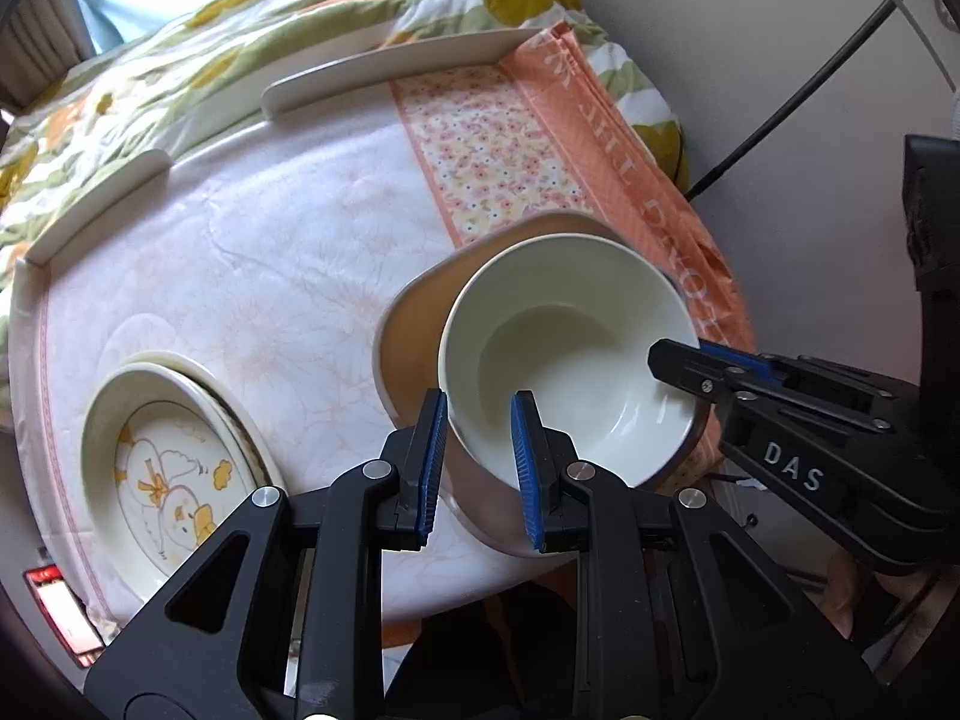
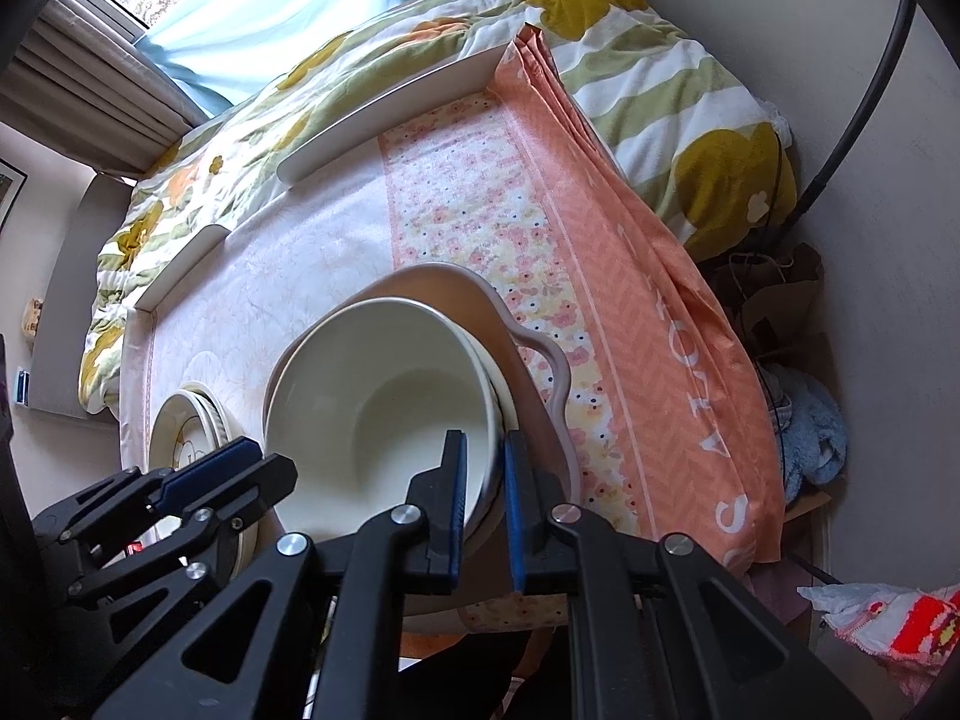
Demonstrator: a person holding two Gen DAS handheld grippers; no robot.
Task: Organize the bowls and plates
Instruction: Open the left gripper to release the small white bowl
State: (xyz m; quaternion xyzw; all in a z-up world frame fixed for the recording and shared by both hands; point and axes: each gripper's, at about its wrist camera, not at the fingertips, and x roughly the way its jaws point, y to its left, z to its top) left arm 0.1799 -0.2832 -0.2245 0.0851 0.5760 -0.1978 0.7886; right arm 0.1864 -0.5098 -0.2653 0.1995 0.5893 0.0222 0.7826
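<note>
1. Left wrist view: the left gripper clamps the near rim of the white bowl, one pad outside the wall and one inside.
2. The right gripper pinches the opposite rim at the bowl's 3 o'clock; two grips likely keep the bowl level.
3. The bowl sits nested in the tan dish, probably to stack the bowls together.
4. The chick plate, stacked on another, lies at 8 o'clock on the table, well apart.
</note>
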